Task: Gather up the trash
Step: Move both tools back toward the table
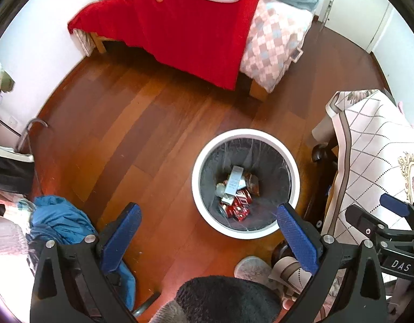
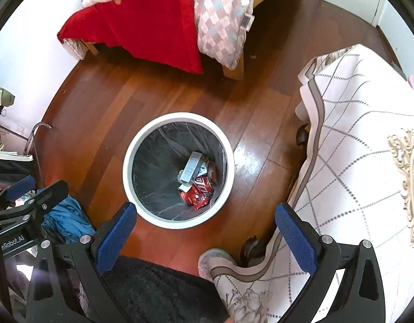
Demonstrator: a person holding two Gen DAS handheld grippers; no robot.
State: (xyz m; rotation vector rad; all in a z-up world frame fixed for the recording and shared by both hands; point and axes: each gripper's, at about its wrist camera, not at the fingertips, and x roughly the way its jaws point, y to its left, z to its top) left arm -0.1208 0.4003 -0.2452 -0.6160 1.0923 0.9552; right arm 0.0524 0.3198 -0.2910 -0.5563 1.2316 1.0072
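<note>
A round white trash bin (image 1: 293, 167) with a dark liner stands on the wooden floor; it also shows in the right wrist view (image 2: 128, 161). Inside lie a crushed red can (image 1: 240, 206) (image 2: 198, 192), a pale box (image 1: 233, 180) (image 2: 192, 167) and other scraps. My left gripper (image 1: 208, 220) is open and empty, held above the floor just left of the bin. My right gripper (image 2: 205, 219) is open and empty, above the bin's near rim. The right gripper also shows at the right edge of the left wrist view (image 1: 379, 212).
A bed with a red blanket (image 1: 177, 32) stands at the back. A table with a patterned cloth (image 2: 354, 161) is on the right. Blue cloth (image 1: 59, 220) lies at the left. A dark fuzzy slipper (image 1: 228, 298) and a grey slipper (image 1: 251, 269) are near the bottom.
</note>
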